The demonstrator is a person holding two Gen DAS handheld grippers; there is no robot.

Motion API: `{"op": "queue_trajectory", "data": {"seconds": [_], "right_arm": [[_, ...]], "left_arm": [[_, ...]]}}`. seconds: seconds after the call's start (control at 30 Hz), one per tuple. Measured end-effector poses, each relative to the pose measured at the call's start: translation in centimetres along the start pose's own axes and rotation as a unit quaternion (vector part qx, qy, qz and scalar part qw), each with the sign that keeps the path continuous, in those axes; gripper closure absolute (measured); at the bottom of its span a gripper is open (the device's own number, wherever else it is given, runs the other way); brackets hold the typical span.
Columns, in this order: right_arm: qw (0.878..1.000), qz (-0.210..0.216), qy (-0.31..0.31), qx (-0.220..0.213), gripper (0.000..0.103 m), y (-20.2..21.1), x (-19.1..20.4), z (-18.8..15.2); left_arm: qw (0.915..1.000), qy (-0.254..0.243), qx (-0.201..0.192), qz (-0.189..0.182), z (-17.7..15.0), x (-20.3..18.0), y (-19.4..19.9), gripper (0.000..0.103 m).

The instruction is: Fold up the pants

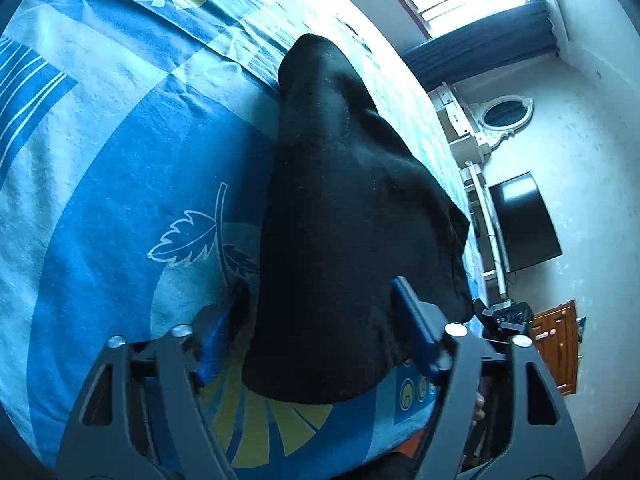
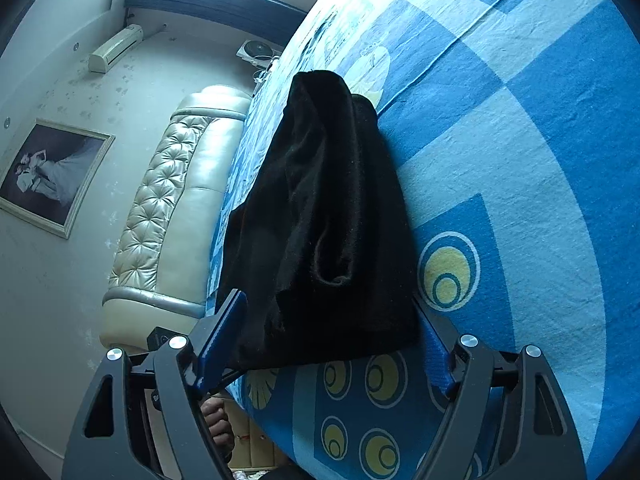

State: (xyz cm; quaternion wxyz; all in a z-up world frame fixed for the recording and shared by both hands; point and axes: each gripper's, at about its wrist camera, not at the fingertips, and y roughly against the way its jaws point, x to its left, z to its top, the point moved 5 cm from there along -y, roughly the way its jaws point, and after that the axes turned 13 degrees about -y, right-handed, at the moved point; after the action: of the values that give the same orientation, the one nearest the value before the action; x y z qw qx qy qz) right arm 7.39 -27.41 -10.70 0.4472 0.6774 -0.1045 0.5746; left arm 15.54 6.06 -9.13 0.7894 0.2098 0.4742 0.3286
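Black pants (image 1: 344, 216) lie folded lengthwise on a blue patterned bed sheet (image 1: 120, 160), stretching away from me. My left gripper (image 1: 316, 320) is open, its blue-padded fingers (image 1: 412, 320) straddling the near end of the pants. In the right wrist view the same pants (image 2: 320, 208) show soft creases. My right gripper (image 2: 332, 336) is open too, its fingers (image 2: 224, 328) on either side of the near hem. Neither gripper pinches the cloth.
The bed's edge runs close on the right in the left wrist view, with a dark TV (image 1: 524, 220), a mirror (image 1: 504, 114) and a wooden cabinet (image 1: 556, 344) beyond. The right wrist view shows a cream padded headboard (image 2: 180, 200), a framed picture (image 2: 52, 176) and a window.
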Motion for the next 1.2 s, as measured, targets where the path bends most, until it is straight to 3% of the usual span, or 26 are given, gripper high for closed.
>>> {"op": "queue_trajectory", "data": {"seconds": [0.07, 0.17, 0.27, 0.53, 1.2], "right_arm": [[0.999, -0.031, 0.018, -0.002, 0.048, -0.6, 0.0, -0.2], [1.000, -0.025, 0.013, -0.003, 0.058, -0.4, -0.2, -0.2], [1.000, -0.005, -0.003, -0.002, 0.061, 0.2, -0.1, -0.2], [1.000, -0.001, -0.009, 0.008, 0.063, 1.0, -0.1, -1.0], [1.000, -0.002, -0.021, 0.019, 0.063, 2.2, -1.0, -3.5]], "left_arm": [[0.9996, -0.013, 0.016, 0.018, 0.2, -0.4, -0.7, 0.057], [0.9987, -0.033, 0.023, 0.030, 0.5, -1.1, -0.7, 0.063], [0.9980, -0.039, 0.024, 0.043, 0.8, -1.8, -0.5, 0.065], [0.9949, -0.065, 0.027, 0.072, 0.8, -3.2, 0.0, 0.066], [0.9939, -0.072, 0.034, 0.077, -0.3, -2.3, 0.4, 0.066]]}}
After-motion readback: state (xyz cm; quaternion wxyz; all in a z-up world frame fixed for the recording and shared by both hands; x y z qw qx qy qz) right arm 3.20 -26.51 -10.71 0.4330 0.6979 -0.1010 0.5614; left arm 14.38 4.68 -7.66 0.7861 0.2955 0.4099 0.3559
